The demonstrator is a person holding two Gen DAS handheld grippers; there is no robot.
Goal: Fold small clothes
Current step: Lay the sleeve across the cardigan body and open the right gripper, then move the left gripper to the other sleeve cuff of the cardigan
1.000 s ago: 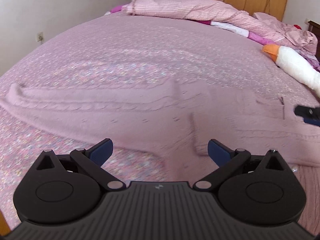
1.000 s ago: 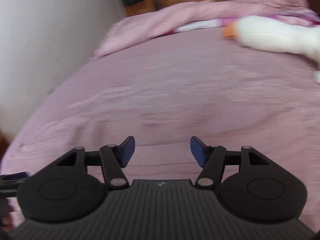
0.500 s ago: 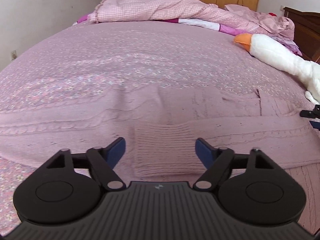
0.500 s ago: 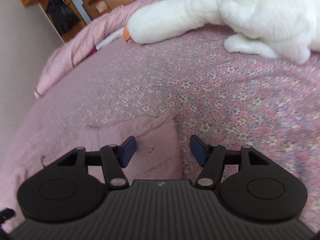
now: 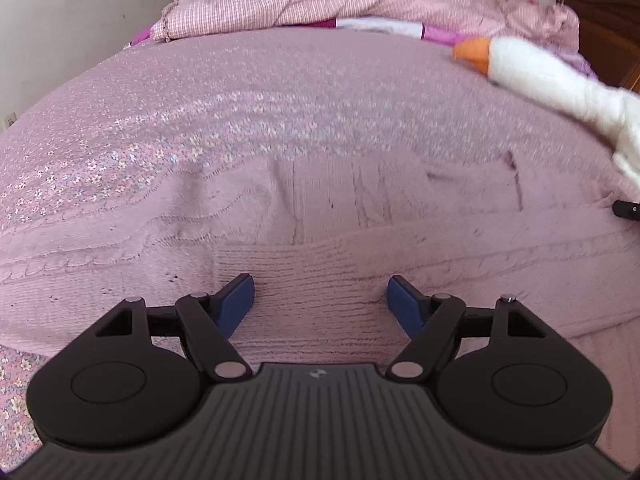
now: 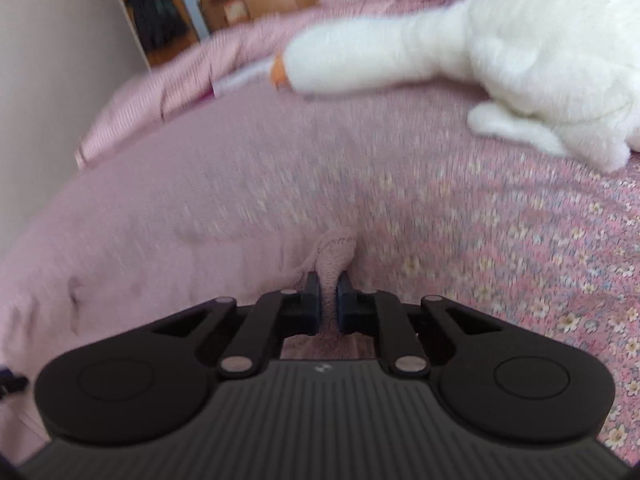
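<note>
Right wrist view: my right claw (image 6: 329, 300) is closed on a pinch of the pink knitted garment (image 6: 334, 252) at its edge, the knit bunched up between the pads. The garment lies spread on the floral bedspread (image 6: 520, 216), with the white plush goose (image 6: 500, 56) well beyond it. This view is blurred, so I cannot tell exactly which corner I hold.

Left wrist view: my left claw (image 5: 321, 300) is wide open, its pads set either side of the ribbed cuff (image 5: 312, 276) of the garment (image 5: 280, 208), low over it; I cannot tell whether they touch the knit. Part of the right claw shows at the far right edge. The goose (image 5: 552, 80) lies near the garment's far right corner, and a rumpled checked quilt (image 5: 280, 4) sits at the head of the bed.

Judgement: the step in hand is taking hold for a fold. To do it well, the left claw should close on the cuff with a full bite of cloth. Both claws should then lift evenly so the loose knit does not stretch or drag. The fold should be kept clear of the goose.

Containers: none seen on the bed.
</note>
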